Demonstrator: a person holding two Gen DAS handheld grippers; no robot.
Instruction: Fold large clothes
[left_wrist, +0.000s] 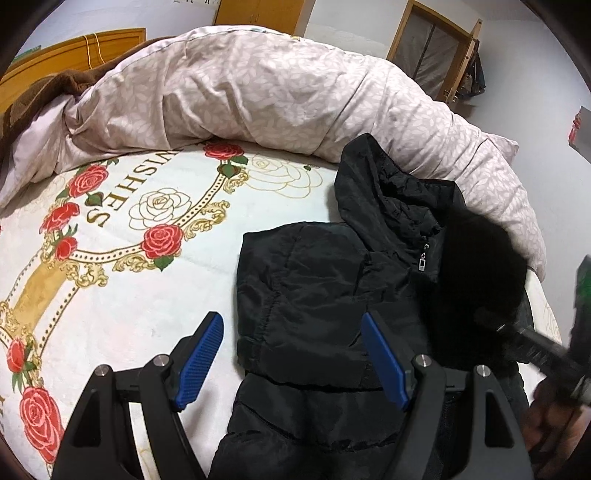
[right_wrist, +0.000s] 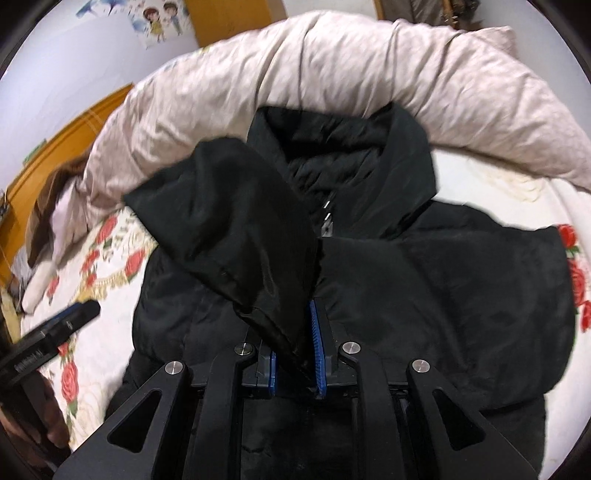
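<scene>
Black padded jacket (right_wrist: 424, 280) flat on bed sheet (left_wrist: 155, 280), zipper up, collar toward far rumpled quilt (left_wrist: 258, 92). One sleeve (right_wrist: 236, 236) lifted across jacket front, cuff end pinched in right tool (right_wrist: 295, 354), blue pads nearly together on fabric. Left tool (left_wrist: 291, 354) spread wide, nothing between pads, hovering over jacket's left edge, near hem. Rose-print sheet bare to left.
</scene>
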